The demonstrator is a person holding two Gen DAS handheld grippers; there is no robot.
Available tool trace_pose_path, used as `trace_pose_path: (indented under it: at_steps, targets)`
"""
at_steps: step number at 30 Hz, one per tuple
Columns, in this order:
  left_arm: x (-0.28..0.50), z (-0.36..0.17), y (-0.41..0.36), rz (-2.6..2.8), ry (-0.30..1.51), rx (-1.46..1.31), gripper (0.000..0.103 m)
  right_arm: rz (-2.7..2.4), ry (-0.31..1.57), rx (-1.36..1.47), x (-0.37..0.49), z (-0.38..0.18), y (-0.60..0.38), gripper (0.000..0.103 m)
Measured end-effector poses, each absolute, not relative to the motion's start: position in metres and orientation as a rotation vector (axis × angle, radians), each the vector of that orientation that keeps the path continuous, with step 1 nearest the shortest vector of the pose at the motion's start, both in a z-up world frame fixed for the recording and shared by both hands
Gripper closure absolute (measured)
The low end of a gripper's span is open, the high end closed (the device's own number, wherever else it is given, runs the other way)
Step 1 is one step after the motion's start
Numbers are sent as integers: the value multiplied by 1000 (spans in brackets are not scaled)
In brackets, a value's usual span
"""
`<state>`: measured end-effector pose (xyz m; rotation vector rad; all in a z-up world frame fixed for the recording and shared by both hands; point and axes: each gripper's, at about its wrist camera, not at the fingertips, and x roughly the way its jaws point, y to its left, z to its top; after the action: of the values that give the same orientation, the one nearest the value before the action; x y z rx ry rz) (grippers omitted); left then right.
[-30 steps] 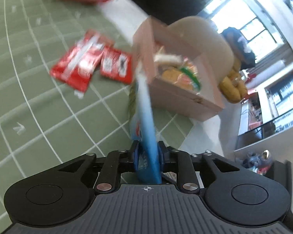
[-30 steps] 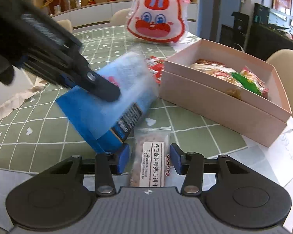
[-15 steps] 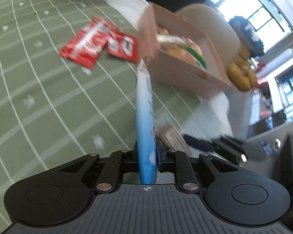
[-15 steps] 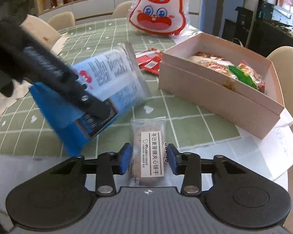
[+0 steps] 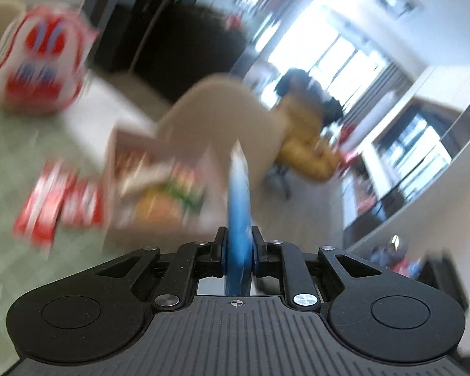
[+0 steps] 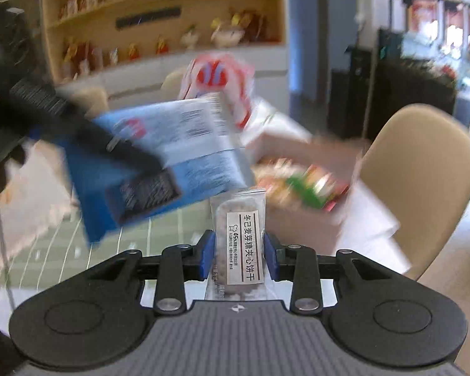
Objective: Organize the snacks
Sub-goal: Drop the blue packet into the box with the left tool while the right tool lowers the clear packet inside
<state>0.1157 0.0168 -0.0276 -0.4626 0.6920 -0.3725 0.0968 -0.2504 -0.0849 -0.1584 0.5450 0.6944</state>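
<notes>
Biscuit packet in right tool shows only from right wrist.

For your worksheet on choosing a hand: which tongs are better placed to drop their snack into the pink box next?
Probably left: its tongs hold the blue packet near the pink box; the right tongs hold the biscuit packet lower.

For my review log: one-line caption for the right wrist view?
Right gripper grips a clear biscuit packet; left gripper carries a blue bag toward the pink box.
</notes>
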Motion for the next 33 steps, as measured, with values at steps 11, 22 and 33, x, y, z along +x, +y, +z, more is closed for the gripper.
trace_pose_path:
  at_steps: [11,22,33]
  targets:
    - [255,-70,17,-259,717,-539,88,534,523,-137,119,-68,-268,70]
    - [198,-111,34,-159,787,-419,85,543,599,-102,184,-67,-232,70]
    - [158,-113,71,-17,850,-322,85,494,667,-164,271,-80,-138,52]
